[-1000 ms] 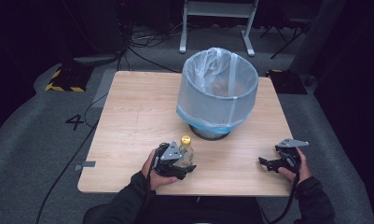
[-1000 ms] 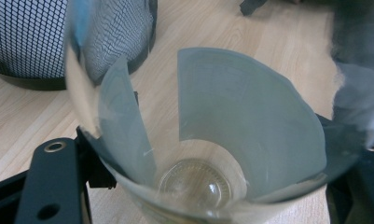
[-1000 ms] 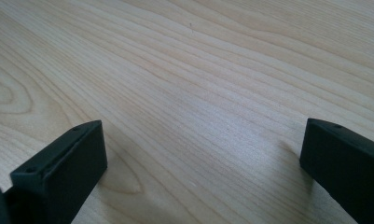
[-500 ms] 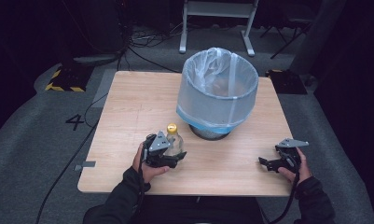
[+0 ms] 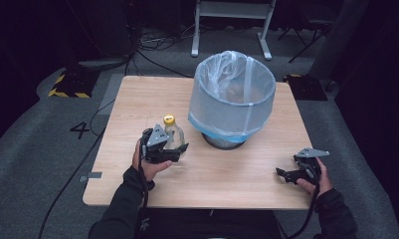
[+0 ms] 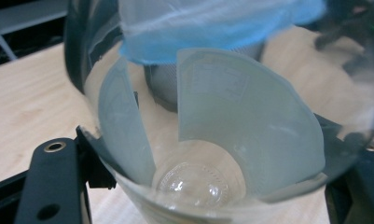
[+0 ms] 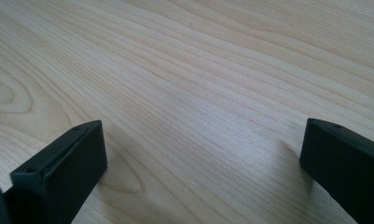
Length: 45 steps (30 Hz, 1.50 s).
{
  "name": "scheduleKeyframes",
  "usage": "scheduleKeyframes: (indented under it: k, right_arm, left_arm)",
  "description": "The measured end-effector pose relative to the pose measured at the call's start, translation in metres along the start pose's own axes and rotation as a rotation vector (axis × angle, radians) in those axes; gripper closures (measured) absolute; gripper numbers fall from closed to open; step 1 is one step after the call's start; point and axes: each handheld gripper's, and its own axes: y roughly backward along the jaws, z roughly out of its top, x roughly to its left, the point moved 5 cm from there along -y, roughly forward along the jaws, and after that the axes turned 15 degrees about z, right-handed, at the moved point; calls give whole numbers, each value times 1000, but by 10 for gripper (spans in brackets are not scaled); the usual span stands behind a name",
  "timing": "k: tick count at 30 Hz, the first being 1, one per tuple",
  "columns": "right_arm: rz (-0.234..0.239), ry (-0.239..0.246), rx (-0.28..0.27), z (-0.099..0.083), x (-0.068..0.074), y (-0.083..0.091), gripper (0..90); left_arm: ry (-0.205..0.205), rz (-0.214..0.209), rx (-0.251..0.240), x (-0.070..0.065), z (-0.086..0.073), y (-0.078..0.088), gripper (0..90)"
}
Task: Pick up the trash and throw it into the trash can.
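**Bottle Gripped Beside the Lined Bin**

Held upright in the left gripper (image 5: 174,149): a clear plastic bottle (image 5: 174,135) with a yellow cap (image 5: 169,120), clamped at its lower body. Seen up close in the left gripper view as a transparent bottle (image 6: 212,154) with a pale label, squeezed between the two black jaws, its rounded base toward the camera. Positioned just to the left of the bin (image 5: 234,102), near it but apart, with the cap below the level of the bin's rim. Appeared raised off the wooden table (image 5: 227,174), though contact with the surface could not be told for sure from the high view.

Bin lined with a pale blue bag, folded over the rim and hanging down the outside wall; seen through the bottle as a blue band over a dark mesh base (image 6: 166,88).

Right gripper (image 5: 289,175) kept low at the near edge of the table, well to the right of the bin and closer to the person. Jaws spread wide apart in the right gripper view (image 7: 198,154), with only bare wood grain between them and nothing gripped.
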Motion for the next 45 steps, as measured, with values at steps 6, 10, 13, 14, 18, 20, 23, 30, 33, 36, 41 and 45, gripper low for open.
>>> scheduleKeyframes:
  k: [6, 10, 13, 14, 18, 20, 23, 30, 33, 36, 41, 45]
  right_arm:
    - [0, 1, 0, 0, 0, 0, 4]
    - [0, 1, 0, 0, 0, 0, 4]
    - [-1, 1, 0, 0, 0, 0, 4]
    - [-1, 1, 0, 0, 0, 0, 4]
    - [0, 1, 0, 0, 0, 0, 4]
    - [-1, 1, 0, 0, 0, 0, 4]
    - [-1, 1, 0, 0, 0, 0, 4]
    - [-1, 2, 0, 0, 0, 0, 4]
    - [-1, 2, 0, 0, 0, 0, 4]
    - [0, 3, 0, -1, 0, 1, 4]
    - [0, 3, 0, -1, 0, 1, 4]
    - [1, 3, 0, -1, 0, 1, 4]
  left_arm:
    - [8, 30, -11, 12, 14, 0, 278]
    - [21, 47, -30, 21, 28, -1, 278]
    - [27, 55, -42, 24, 35, -1, 278]
    - [30, 54, -44, 25, 38, -1, 278]
    - [32, 69, -63, 30, 52, -1, 278]
    - [38, 71, -70, 33, 59, 0, 278]
    - [52, 79, -87, 37, 69, 1, 278]
    - [33, 103, -113, 43, 94, 6, 278]
    - [26, 121, -123, 46, 105, 7, 278]
    - [19, 125, -138, 48, 117, 8, 278]
    - [23, 107, -162, 48, 137, 12, 278]
    - [22, 120, -185, 45, 155, 13, 278]
